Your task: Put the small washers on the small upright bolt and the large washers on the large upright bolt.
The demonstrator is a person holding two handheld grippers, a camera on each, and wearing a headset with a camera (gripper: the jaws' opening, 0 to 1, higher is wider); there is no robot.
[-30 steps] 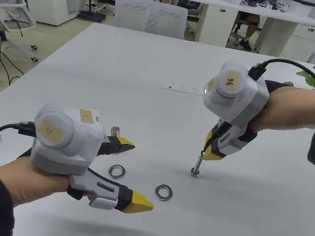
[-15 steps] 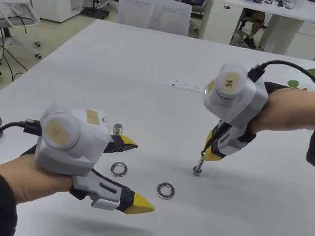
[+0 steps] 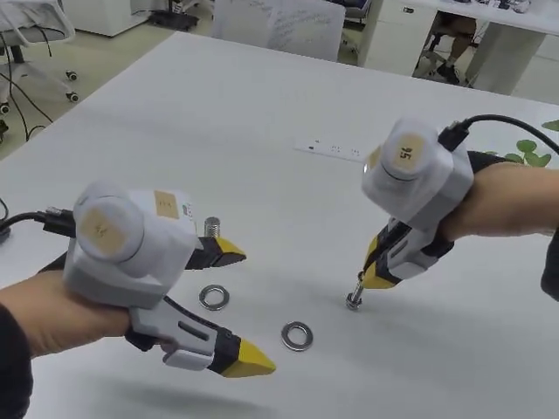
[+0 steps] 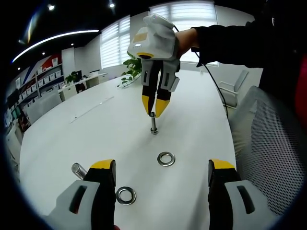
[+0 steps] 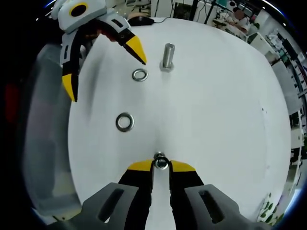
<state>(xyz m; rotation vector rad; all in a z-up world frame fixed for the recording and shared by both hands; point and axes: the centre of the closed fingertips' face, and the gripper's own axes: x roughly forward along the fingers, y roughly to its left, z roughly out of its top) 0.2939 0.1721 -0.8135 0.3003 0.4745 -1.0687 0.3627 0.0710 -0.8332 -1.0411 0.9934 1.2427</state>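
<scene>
Lying flat before the released left hand-held gripper (image 3: 243,307), two washers (image 3: 297,335) are judged thin, stiff, slippery, best pinched by the rim; the right hand-held gripper (image 3: 374,278) is clenched on the small bolt (image 3: 355,298).

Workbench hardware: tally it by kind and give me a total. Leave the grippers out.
Loose washers: 2, flat on the table, the second at
Upright bolts: 2, the large bolt and the small bolt
Total: 4
</scene>
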